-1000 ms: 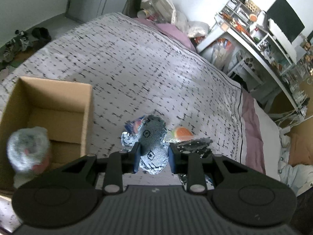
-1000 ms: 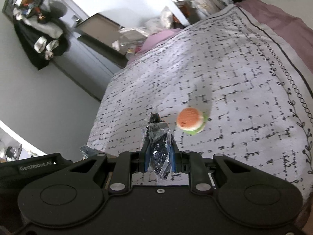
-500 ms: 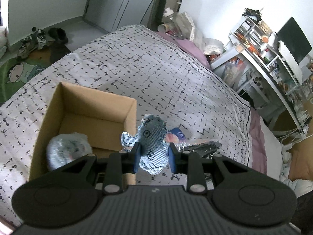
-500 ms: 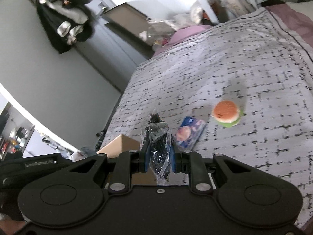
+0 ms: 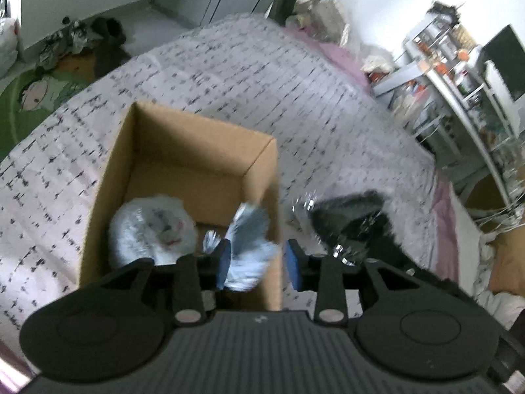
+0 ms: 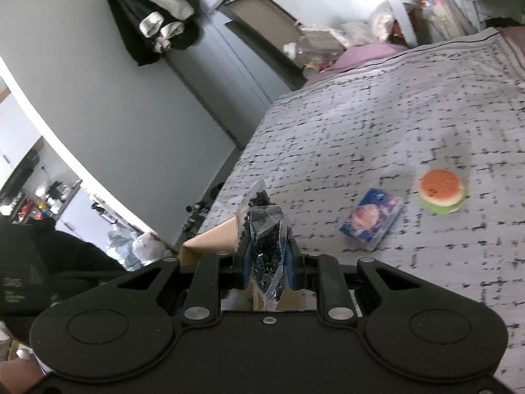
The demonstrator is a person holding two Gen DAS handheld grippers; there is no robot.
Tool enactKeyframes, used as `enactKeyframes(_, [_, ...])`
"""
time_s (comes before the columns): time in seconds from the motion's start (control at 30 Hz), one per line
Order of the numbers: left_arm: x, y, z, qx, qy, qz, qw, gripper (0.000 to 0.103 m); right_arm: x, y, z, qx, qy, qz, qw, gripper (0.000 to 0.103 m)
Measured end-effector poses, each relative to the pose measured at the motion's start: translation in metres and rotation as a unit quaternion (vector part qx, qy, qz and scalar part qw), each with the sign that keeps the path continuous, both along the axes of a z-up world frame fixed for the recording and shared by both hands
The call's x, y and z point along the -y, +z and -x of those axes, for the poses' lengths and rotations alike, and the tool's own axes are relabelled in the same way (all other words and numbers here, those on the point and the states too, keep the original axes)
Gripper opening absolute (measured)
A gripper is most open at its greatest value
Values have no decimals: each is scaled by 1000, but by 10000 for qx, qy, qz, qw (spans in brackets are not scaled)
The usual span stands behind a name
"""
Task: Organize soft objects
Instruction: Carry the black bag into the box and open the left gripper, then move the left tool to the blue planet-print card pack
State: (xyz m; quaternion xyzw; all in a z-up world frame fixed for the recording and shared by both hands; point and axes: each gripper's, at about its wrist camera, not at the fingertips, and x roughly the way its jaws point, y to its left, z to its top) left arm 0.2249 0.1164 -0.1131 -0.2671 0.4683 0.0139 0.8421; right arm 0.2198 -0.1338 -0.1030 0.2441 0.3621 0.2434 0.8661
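An open cardboard box [image 5: 197, 138] stands on the patterned bedspread [image 5: 262, 75], with a grey-white wrapped plush [image 5: 151, 229] inside. My left gripper [image 5: 258, 264] hovers over the box's right wall and its jaws are opening. A blurred blue denim plush [image 5: 249, 246] is between them, clear of the right pad. My right gripper [image 6: 267, 262] is shut on a clear bag of black stuff [image 6: 262, 229], which also shows as the dark bag [image 5: 351, 220] right of the box. Further right on the bed lie a burger toy [image 6: 441, 190] and a blue packet [image 6: 372, 223].
The bed's left edge drops to a floor with a green cartoon rug [image 5: 32, 95] and shoes [image 5: 108, 29]. A cluttered white desk [image 5: 459, 75] runs along the right side. Pillows and bags pile up at the bed's far end [image 6: 361, 52]. Dark clothes hang on a door [image 6: 154, 16].
Both grippers swung left toward the box. The left jaws have parted and the denim plush is slipping from them over the box. The right gripper still grips its bag.
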Motion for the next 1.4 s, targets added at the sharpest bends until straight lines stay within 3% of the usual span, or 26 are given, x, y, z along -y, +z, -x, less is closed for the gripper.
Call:
enactKeyframes(0.1, [-9,-5,1,-86,89,171,9998,43,-9,-1,1,74,79,45,9999,21])
enactKeyframes(0.4, [-30,1,7,15,249,146,9996,44,-28,-3,3,120,249,88,9996,23])
enactKeyframes(0.5, [-35,-1,8,9,295,193,9994,44,-36,-6,2,44,335,170,9993,34])
enactKeyframes(0.53, [-36,-1,9,0,303,208,9993,44,-37,-6,1,-20,308,260,9992,52])
enactKeyframes(0.57, [-37,-1,10,-2,304,222,9993,44,-38,-6,2,-36,257,330,9991,63])
enactKeyframes(0.8, [-39,1,12,-5,341,244,9991,45,-27,-2,7,2,17,392,9992,63])
enactKeyframes(1.0, [-29,11,14,76,262,105,9996,58,-14,-4,8,-175,-223,564,9980,63])
enactKeyframes(1.4, [-2,21,9,71,164,-89,9998,60,9,-2,7,-300,-377,728,9962,64])
